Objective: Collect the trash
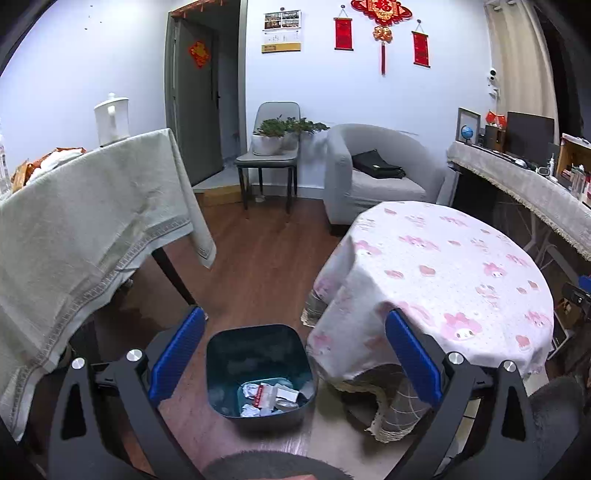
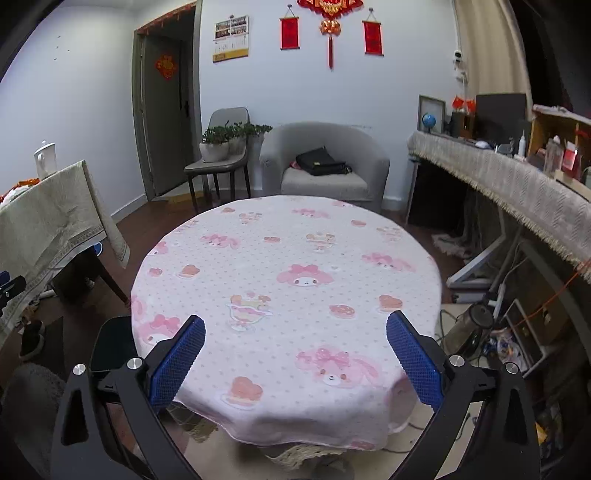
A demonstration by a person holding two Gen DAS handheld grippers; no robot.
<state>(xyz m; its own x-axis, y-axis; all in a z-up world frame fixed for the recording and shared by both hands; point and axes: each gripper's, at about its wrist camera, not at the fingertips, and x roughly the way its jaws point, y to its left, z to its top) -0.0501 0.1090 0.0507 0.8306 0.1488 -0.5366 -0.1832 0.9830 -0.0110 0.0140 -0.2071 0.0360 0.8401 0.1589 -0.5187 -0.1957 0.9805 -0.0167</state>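
round table (image 2: 369, 236) under pink cartoon cloth | grey armchair (image 2: 325, 158) behind it, black bag (image 2: 319, 161) on the seat | chair (image 2: 221, 162) left of armchair holds potted plants (image 2: 216, 142) | red hangings (image 2: 330, 29) on wall (calendar (image 2: 231, 38) beside them) | cloth-covered side table (image 1: 85, 206) with white kettle (image 1: 112, 118) | globe (image 2: 428, 120) on long shelf (image 2: 517, 192)

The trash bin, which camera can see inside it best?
The left wrist view. It looks down into the bin on the floor beside the round table, so the crumpled paper and wrappers at the bottom show. The right wrist view catches only a dark edge of the bin, left of the table.
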